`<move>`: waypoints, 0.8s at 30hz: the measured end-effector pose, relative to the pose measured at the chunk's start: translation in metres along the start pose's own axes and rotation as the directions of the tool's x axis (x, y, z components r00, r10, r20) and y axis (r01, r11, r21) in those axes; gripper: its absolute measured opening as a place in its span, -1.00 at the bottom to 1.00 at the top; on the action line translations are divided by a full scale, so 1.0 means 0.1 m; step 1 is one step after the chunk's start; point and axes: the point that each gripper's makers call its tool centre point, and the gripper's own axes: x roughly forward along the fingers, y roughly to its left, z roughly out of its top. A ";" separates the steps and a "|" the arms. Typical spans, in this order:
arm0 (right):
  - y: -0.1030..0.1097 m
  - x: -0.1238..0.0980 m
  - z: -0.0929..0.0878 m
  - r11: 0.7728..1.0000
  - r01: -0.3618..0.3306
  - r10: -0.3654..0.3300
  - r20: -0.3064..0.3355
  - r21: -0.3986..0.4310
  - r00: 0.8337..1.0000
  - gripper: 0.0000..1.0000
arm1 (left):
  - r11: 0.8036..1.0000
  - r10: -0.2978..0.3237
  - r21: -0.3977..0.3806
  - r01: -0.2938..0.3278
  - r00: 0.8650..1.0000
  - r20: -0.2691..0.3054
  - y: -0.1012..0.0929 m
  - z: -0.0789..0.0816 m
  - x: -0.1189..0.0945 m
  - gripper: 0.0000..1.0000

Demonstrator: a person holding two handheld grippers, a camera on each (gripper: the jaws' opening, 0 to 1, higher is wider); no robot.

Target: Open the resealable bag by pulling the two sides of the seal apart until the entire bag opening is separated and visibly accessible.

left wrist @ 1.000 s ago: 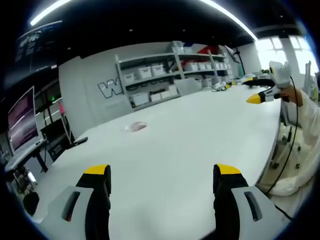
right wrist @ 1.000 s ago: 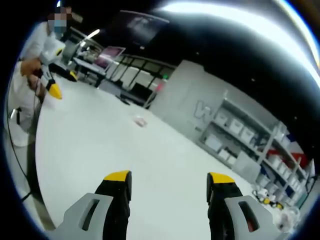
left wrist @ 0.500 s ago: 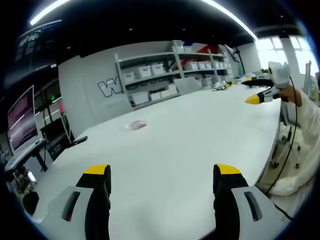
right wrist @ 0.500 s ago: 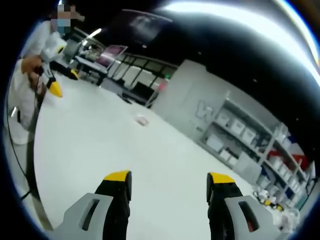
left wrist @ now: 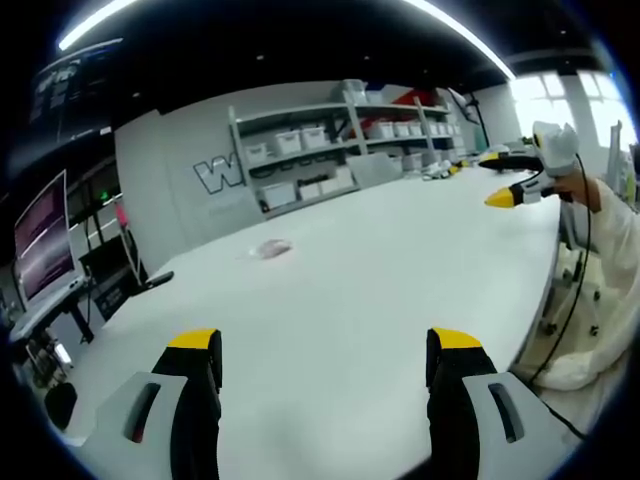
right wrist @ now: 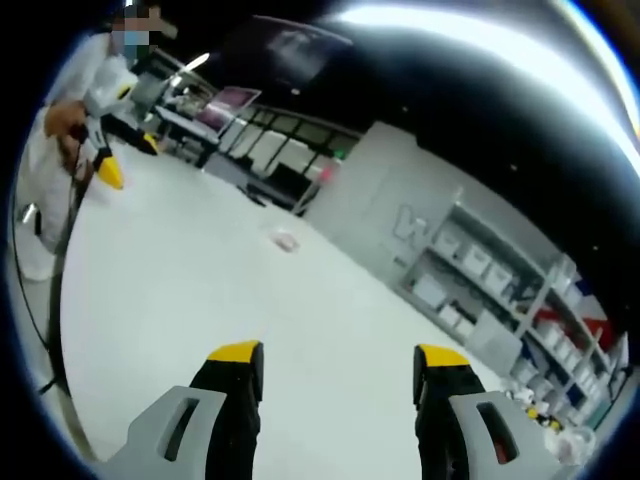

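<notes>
Small pinkish resealable plastic bag (left wrist: 270,249) (right wrist: 285,241) lies flat on the wide white table (left wrist: 350,300) (right wrist: 180,300), far side, well apart from both tools. Left gripper (left wrist: 325,345), yellow-tipped, hovers above the table, jaws spread wide, holding nothing. Right gripper (right wrist: 338,355): same, jaws wide, empty. Grey shelving with white bins (left wrist: 340,140) stands beyond.

My right gripper (right wrist: 337,362) hangs jaws apart above the white table (right wrist: 200,290); the small bag (right wrist: 285,240) lies far ahead, slightly left
</notes>
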 end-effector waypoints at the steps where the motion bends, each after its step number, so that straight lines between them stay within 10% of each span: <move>1: 0.00 0.01 0.00 1.000 0.001 -0.001 -0.001 -0.003 1.000 0.20 | 1.000 0.000 0.001 0.000 1.000 -0.001 0.00 0.00 0.00 0.67; 24: 0.03 0.12 0.07 0.998 -0.004 0.005 0.023 -0.055 1.000 0.18 | 1.000 -0.002 0.002 0.002 1.000 -0.005 -0.01 -0.01 0.00 0.67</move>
